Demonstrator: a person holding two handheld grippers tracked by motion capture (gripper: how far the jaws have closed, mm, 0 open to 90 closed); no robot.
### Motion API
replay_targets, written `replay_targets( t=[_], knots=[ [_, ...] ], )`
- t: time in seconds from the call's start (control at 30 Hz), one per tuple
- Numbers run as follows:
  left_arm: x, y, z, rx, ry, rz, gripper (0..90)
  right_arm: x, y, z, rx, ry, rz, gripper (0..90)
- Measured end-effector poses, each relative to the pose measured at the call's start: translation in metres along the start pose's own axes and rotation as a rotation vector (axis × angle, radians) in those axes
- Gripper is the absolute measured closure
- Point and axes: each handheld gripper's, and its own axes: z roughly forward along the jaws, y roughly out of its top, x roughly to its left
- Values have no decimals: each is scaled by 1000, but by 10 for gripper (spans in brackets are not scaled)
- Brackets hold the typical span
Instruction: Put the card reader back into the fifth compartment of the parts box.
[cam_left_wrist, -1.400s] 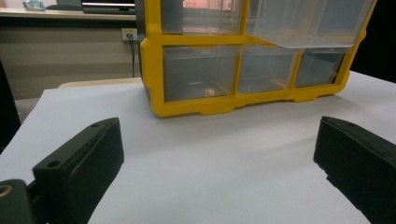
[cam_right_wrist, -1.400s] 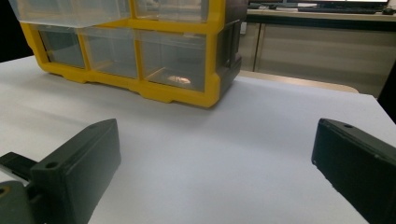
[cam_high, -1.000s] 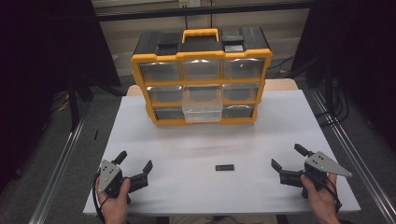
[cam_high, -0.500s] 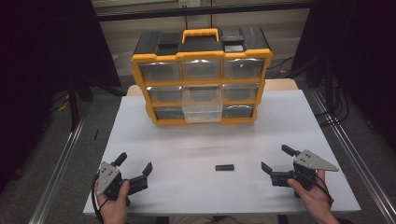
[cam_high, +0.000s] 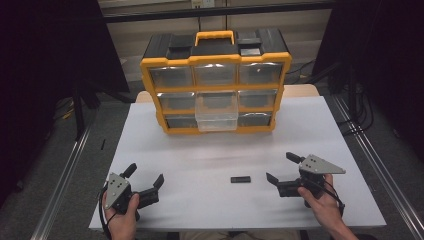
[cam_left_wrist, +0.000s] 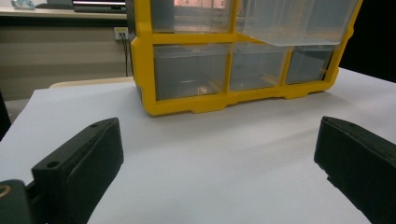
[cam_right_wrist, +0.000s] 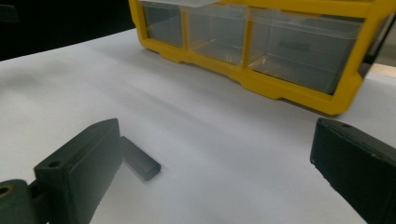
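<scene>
A small black flat bar (cam_high: 240, 179) lies on the white table (cam_high: 225, 150), near the front middle. My right gripper (cam_high: 283, 167) is open just right of it, low over the table; in the right gripper view the black bar (cam_right_wrist: 139, 164) pokes out from beside the left jaw. My left gripper (cam_high: 145, 176) is open at the front left, nothing between its jaws. At the back stands a yellow-and-black drawer organizer (cam_high: 216, 80) (cam_left_wrist: 233, 98) (cam_right_wrist: 261, 79) with clear drawers; its middle drawer (cam_high: 216, 111) is pulled out.
The organizer has a yellow carry handle (cam_high: 215, 36) on top. Metal rails (cam_high: 65, 170) run along both table sides. Bare table lies between the organizer and the grippers.
My right gripper has moved left and a little forward toward the black bar. The left gripper has stayed put.
</scene>
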Motion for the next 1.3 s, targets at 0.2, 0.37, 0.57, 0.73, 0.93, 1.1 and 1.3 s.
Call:
replay_targets(
  t=[0.2, 0.37, 0.57, 0.73, 0.93, 1.1, 1.3],
  knots=[
    [2, -1, 1, 7, -4, -10, 15, 5, 12, 14, 50, 64, -24, 20],
    [3, -1, 1, 5, -4, -24, 15, 7, 17, 27, 133, 108, -18, 21],
    [2, 0, 0, 11, 3, -23, 15, 8, 21, 38, 210, 139, -16, 29],
    [2, 0, -1, 14, 0, -12, 15, 12, 29, 47, 261, 184, -39, 27],
    [2, 1, -1, 7, 2, -7, 15, 16, 38, 56, 324, 235, -56, 29],
    [2, 1, -2, 4, 1, -13, 15, 19, 43, 74, 407, 298, -83, 40],
    [2, 0, 0, 9, 1, -1, 15, 23, 44, 85, 488, 306, -126, 53]
  ],
)
